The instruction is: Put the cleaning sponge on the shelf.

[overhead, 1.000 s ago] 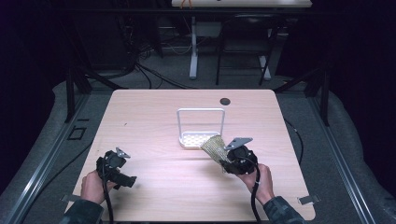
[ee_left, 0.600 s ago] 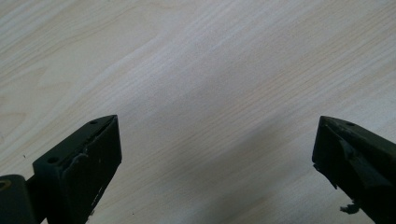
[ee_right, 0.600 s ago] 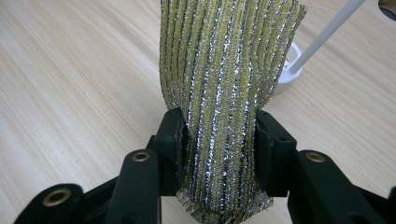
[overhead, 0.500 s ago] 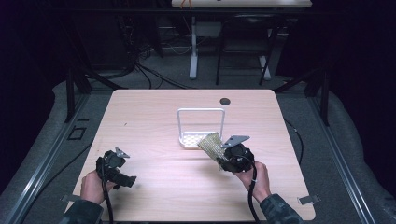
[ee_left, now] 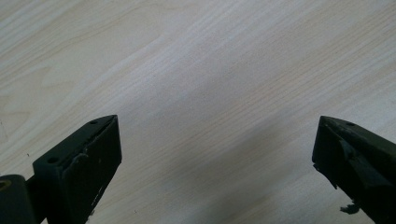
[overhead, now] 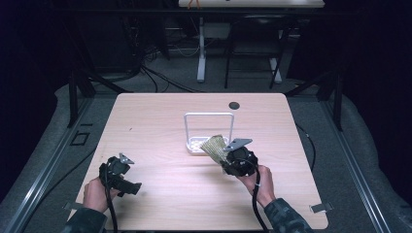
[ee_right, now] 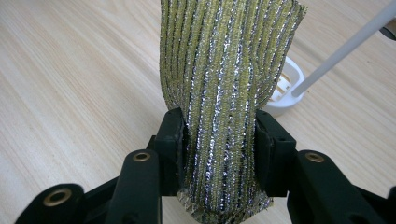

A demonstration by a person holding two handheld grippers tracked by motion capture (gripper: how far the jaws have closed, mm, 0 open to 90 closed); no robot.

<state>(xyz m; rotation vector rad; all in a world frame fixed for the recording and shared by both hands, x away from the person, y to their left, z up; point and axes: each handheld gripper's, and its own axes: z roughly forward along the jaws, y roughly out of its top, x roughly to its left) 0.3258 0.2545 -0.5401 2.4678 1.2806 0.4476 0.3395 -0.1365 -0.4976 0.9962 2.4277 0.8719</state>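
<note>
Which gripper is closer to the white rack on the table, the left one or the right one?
Right. The right gripper, its jaws shut on a striped sponge, is just in front of the white rack. The left gripper is far off, near the table's front left edge.

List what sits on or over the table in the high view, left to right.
Left gripper → white rack → gold-and-silver sponge, shut in the right gripper → person's right hand.
</note>
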